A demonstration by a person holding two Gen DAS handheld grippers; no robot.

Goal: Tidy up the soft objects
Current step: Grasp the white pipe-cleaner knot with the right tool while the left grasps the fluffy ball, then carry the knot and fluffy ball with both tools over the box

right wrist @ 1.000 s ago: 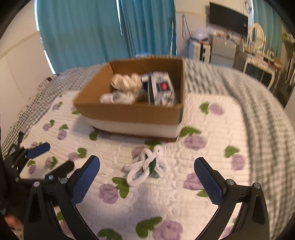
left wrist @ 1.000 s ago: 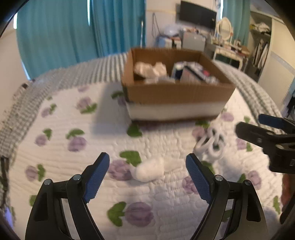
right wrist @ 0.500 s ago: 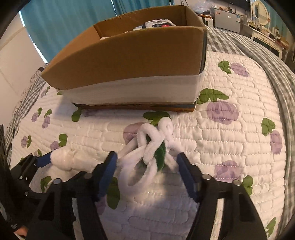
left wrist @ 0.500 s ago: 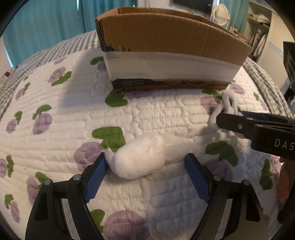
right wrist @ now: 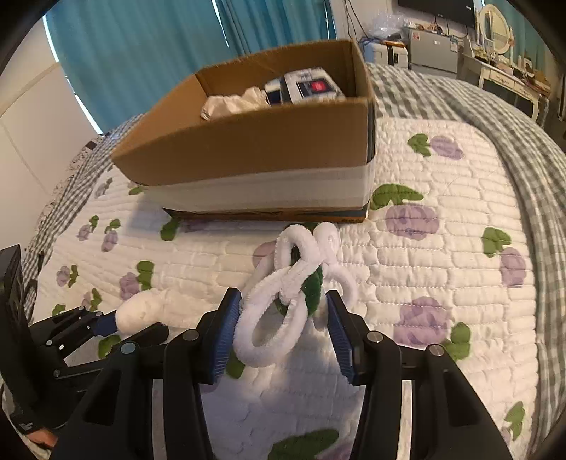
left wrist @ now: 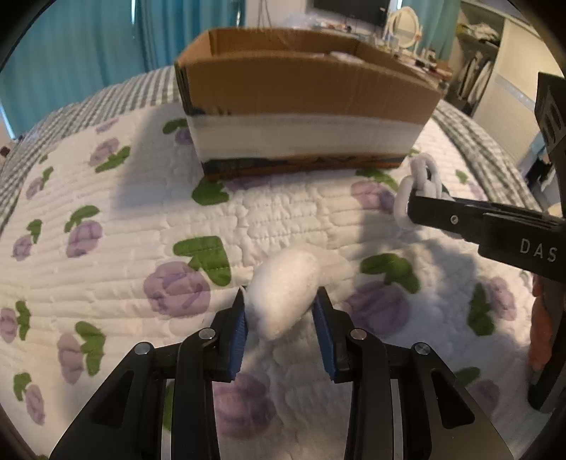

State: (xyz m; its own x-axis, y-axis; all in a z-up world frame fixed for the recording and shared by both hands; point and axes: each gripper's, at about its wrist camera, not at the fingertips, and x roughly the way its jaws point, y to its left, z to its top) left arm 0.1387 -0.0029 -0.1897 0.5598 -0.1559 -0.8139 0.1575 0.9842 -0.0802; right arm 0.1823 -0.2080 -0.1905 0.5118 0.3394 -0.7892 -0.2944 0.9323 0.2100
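Observation:
My left gripper [left wrist: 279, 308] is shut on a white fluffy ball [left wrist: 286, 290], which shows in the right wrist view [right wrist: 136, 313] too, just above the quilt. My right gripper [right wrist: 284, 306] is shut on a white looped chenille toy [right wrist: 293, 279], which also shows at the right of the left wrist view [left wrist: 419, 191]. A cardboard box [right wrist: 254, 141] with a white band stands just behind both, holding crumpled white cloth [right wrist: 230, 102] and a printed pack [right wrist: 307, 85].
A white quilt with purple flowers [left wrist: 106, 226] covers a bed with a grey checked blanket [right wrist: 495, 116]. Teal curtains [right wrist: 141, 46] hang behind. Furniture and a mirror [right wrist: 495, 24] stand at the back right.
Both grippers have closed: the left on the fluffy ball, the right on the looped toy. Both views have risen slightly, so the box's inside shows again.

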